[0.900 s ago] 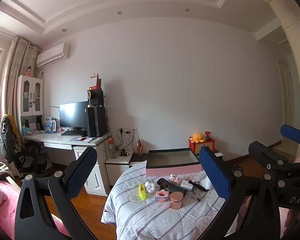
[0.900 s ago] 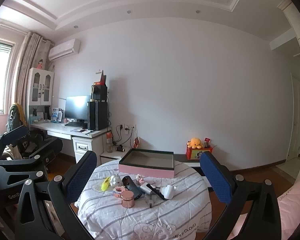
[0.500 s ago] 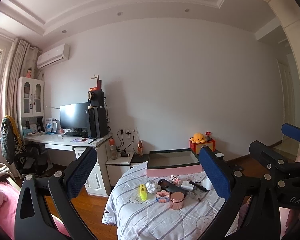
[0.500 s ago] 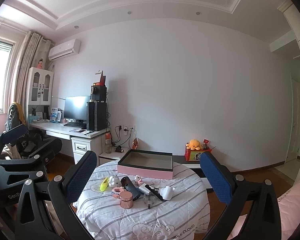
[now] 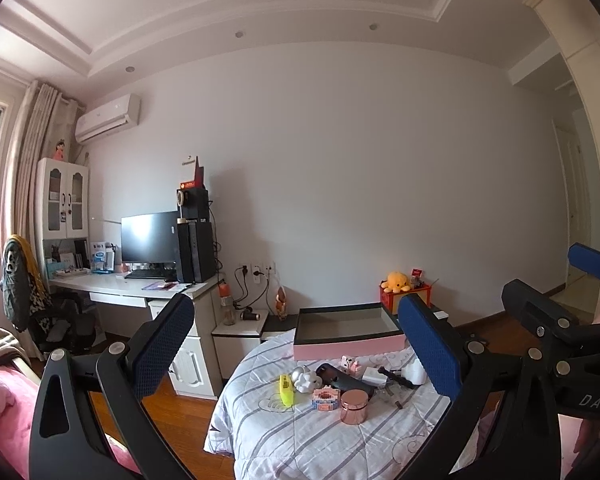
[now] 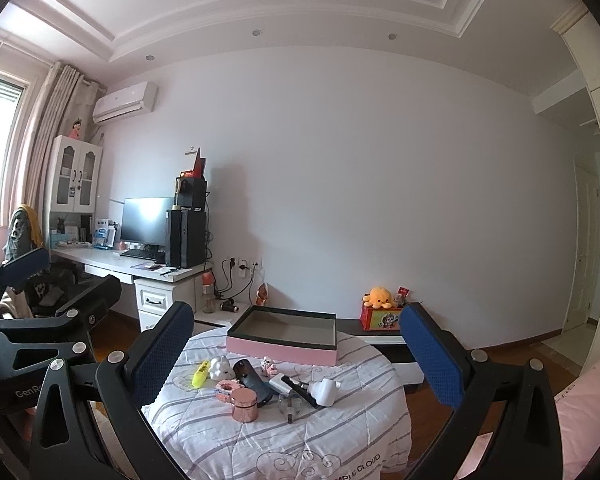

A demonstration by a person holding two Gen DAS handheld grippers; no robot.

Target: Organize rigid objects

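The striped cloth (image 6: 284, 440) on the round bench says "CLOUD"; both claws, left claw (image 5: 296, 344) and right claw (image 6: 296, 348), gape wide and bare; small things like a shiny cup (image 6: 244, 399) lie before the pink box (image 6: 282, 340).

White letters "DAS" stand on the black frame of the right gripper (image 5: 592, 402). "GenR", cut off, stands on the black frame of the left gripper (image 6: 28, 392). The striped white quilt (image 6: 340, 432) bears "PLE CLOUD" along its hanging edge.
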